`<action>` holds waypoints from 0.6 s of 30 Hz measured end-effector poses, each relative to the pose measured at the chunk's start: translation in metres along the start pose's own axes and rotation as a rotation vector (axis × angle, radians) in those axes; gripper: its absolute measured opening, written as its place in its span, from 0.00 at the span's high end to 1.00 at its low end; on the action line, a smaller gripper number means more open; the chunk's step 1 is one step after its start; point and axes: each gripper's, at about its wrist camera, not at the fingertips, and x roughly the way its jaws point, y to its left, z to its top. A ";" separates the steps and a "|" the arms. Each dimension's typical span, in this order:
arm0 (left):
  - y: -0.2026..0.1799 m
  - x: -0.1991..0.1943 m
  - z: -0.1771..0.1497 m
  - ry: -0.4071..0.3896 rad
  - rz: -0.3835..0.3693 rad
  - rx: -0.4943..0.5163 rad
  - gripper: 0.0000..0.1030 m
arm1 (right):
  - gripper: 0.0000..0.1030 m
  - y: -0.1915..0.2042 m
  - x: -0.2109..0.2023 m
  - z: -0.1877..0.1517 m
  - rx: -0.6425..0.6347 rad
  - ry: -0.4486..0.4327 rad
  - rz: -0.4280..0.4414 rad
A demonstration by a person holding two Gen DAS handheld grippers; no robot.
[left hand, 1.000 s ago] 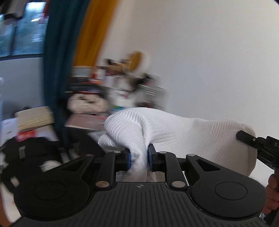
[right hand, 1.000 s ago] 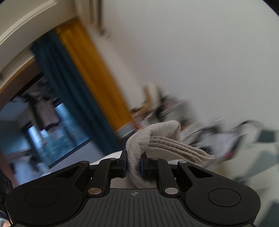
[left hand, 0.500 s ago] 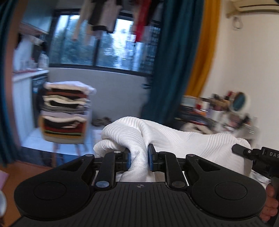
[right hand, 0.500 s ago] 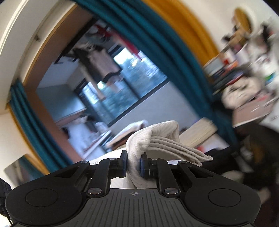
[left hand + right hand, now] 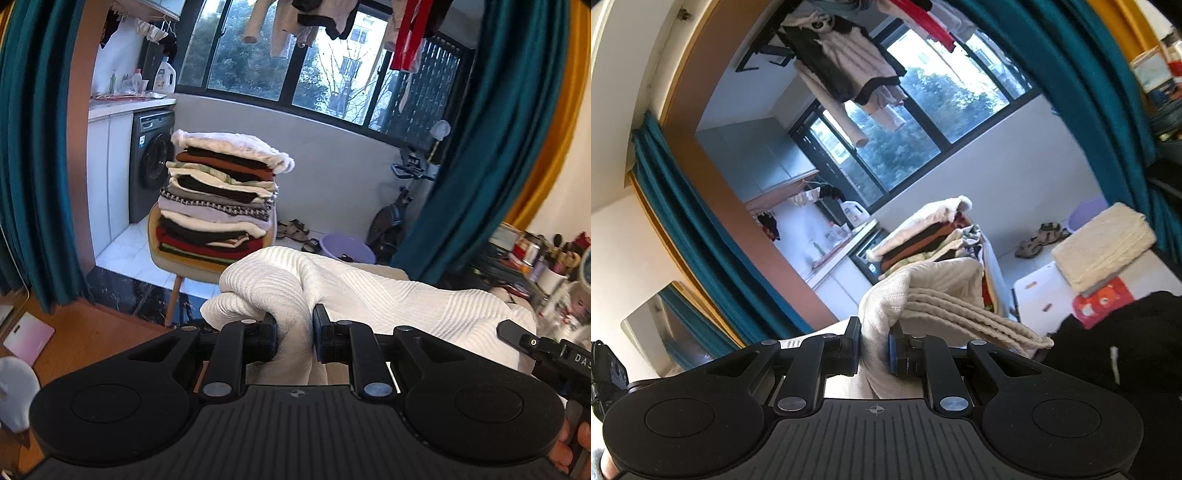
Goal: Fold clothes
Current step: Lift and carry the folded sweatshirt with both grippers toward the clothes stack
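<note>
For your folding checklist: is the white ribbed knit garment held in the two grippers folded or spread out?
Folded: the white ribbed knit garment shows stacked layered edges beside the right gripper, and bunches in the left gripper.

Ahead, a tall pile (image 5: 221,199) of clothes filled the chair (image 5: 184,266); open floor (image 5: 122,243) lay left of it, with curtains (image 5: 480,147) flanking the doorway.

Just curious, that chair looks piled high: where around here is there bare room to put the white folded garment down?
The chair is crowded with stacked folded clothes. Bare patches: white floor tiles between washing machine and chair, and wooden floor before the dark step.
</note>
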 end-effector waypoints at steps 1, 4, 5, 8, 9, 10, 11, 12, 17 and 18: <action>0.001 0.014 0.008 0.000 0.003 0.003 0.82 | 0.88 -0.005 0.015 0.006 -0.001 -0.003 -0.002; 0.002 0.053 0.030 0.004 0.002 0.007 0.82 | 0.88 -0.018 0.058 0.028 0.004 -0.021 -0.003; 0.002 0.066 0.038 0.006 0.000 0.010 0.82 | 0.88 -0.023 0.070 0.036 0.003 -0.029 0.002; 0.005 0.103 0.062 0.020 -0.013 0.020 0.82 | 0.87 -0.037 0.107 0.063 -0.003 -0.038 -0.021; 0.008 0.116 0.071 0.024 -0.024 0.014 0.82 | 0.87 -0.039 0.118 0.071 0.003 -0.036 -0.034; 0.009 0.129 0.079 0.027 -0.035 0.009 0.82 | 0.87 -0.042 0.127 0.079 0.005 -0.040 -0.044; 0.007 0.138 0.084 0.028 -0.046 0.012 0.82 | 0.87 -0.046 0.136 0.086 0.004 -0.046 -0.051; 0.007 0.150 0.088 0.027 -0.061 0.016 0.82 | 0.87 -0.048 0.143 0.092 -0.001 -0.054 -0.061; 0.012 0.215 0.107 0.072 -0.187 -0.009 0.82 | 0.87 -0.065 0.185 0.119 -0.024 -0.082 -0.150; 0.015 0.230 0.111 0.088 -0.210 -0.017 0.82 | 0.87 -0.068 0.197 0.124 -0.027 -0.087 -0.171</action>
